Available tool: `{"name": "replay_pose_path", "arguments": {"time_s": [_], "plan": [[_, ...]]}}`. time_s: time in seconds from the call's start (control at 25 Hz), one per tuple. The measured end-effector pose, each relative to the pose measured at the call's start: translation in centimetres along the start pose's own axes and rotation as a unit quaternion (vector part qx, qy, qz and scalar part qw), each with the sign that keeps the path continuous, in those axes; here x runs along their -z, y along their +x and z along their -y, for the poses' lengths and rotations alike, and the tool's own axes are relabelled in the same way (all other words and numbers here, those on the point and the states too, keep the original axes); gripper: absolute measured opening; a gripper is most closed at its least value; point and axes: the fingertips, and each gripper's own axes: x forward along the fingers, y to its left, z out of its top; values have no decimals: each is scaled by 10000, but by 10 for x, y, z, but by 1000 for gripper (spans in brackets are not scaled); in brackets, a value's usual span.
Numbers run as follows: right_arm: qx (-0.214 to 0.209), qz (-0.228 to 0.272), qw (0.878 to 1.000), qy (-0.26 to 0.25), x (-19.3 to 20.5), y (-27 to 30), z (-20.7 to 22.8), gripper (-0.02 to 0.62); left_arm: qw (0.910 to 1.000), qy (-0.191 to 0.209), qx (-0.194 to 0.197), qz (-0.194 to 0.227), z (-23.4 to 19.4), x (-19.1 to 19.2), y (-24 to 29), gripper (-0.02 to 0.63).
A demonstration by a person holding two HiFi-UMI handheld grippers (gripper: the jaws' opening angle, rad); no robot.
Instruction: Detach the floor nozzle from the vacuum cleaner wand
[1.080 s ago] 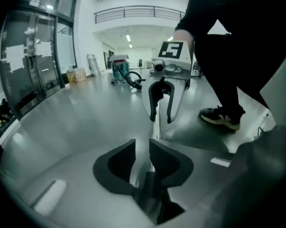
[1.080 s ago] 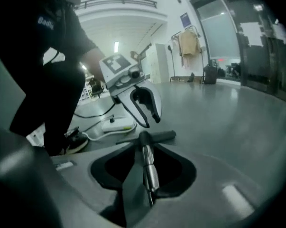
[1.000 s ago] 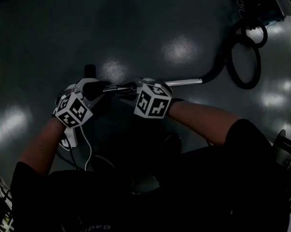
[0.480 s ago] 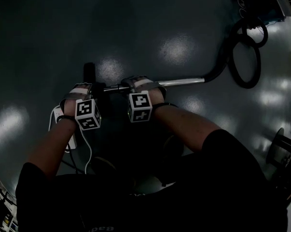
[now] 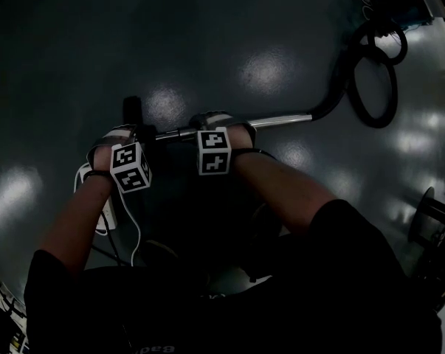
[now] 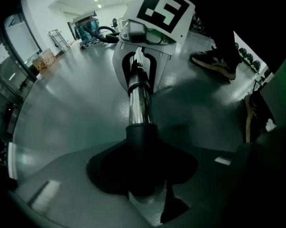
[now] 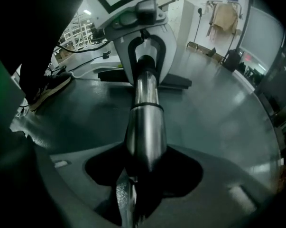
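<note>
Wand (image 5: 281, 120) lies flat on the floor (image 5: 244, 35), chrome tube running left to right in the head view, black hose (image 5: 370, 87) looping off its far right end. Floor nozzle (image 5: 132, 110) sits at the left end, still joined to the wand. Left claw (image 5: 133, 135) points steeply down over the black collar (image 6: 142, 134) next to the nozzle. Its jaws have just been closing, and the collar fills the gap between them, so it reads as clamped. Right claw (image 5: 221, 127) is just beside it on the wider chrome section. Its jaws have also just eased in a little and grip the tube on both sides. The claws are close together but not touching. A shoe (image 6: 214, 63) rests on the floor beside the wand.
</note>
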Motion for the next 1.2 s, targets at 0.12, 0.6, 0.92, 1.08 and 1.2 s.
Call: {"name": "replay_pose_path", "arguments": {"time_s": [0.12,0.6,0.92,1.08,1.2], "plan": [[55,-81,9998,-158,-1,-10,-1,212,9980,-289,470,324,5,-8,-13,173],[78,-336,9940,-1041,-5,-35,-17,167,9157,-1982,3352,991,42,-27,-55,175],[-13,-225,9973,-702,-11,-39,-17,159,9367,-1893,2803,902,37,-27,-66,173],[-436,-127,9989,-138,-9,-45,-8,149,9919,-715,814,662,13,-25,-63,169],[-591,-78,9981,122,-13,-47,-3,146,9984,202,-524,81,-6,-16,-61,161]]}}
